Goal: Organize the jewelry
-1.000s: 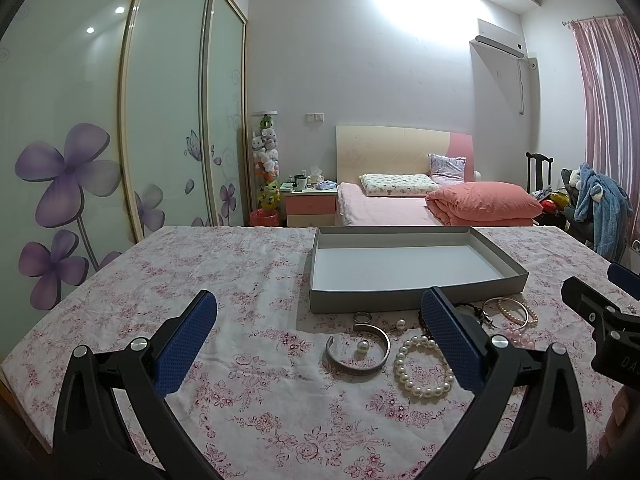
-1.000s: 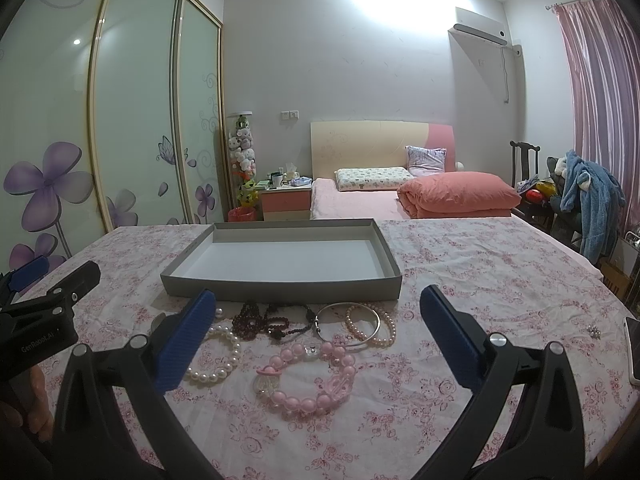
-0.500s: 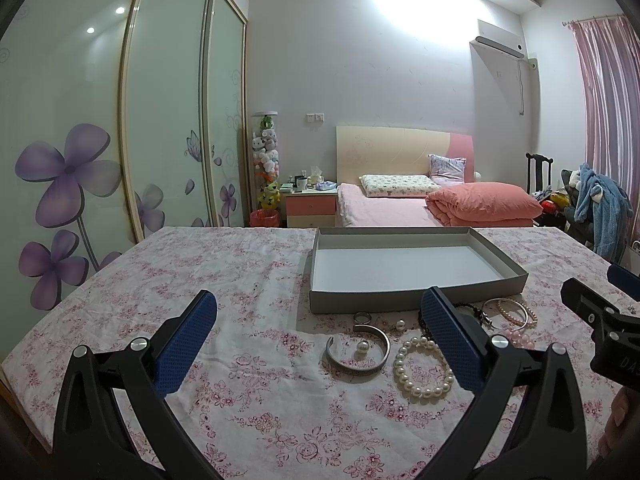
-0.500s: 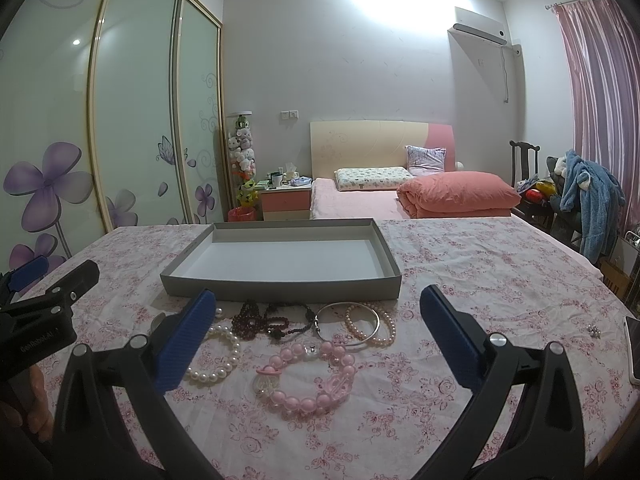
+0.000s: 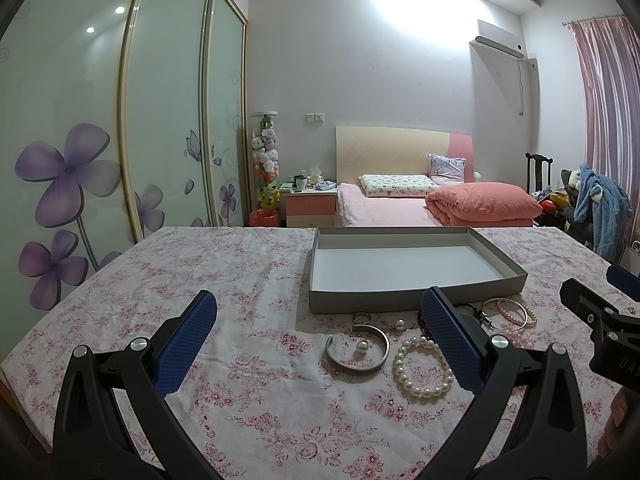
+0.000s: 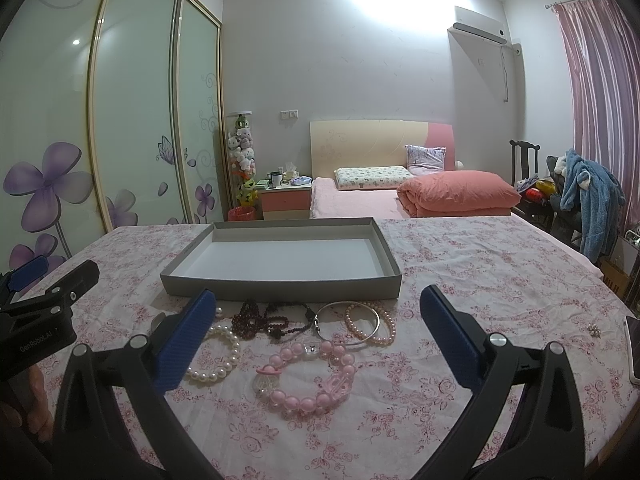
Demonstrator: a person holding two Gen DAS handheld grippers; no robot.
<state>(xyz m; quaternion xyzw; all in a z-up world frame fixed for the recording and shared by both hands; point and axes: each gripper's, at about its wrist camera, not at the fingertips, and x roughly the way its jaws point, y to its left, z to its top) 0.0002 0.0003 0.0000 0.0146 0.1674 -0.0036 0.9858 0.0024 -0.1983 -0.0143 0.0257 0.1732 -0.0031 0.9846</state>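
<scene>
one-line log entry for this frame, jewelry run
phase: pre-grasp | left gripper: open, empty | right gripper: open, empty | tray: empty | pink bead bracelet, pearl bracelet, silver cuff: on tablecloth before tray

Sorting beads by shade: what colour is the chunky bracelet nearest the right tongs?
Pink, with some clear beads; the bracelet shows best in the right wrist view.

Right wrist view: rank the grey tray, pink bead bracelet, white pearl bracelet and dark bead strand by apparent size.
1. grey tray
2. pink bead bracelet
3. dark bead strand; white pearl bracelet unranked, partly hidden.
</scene>
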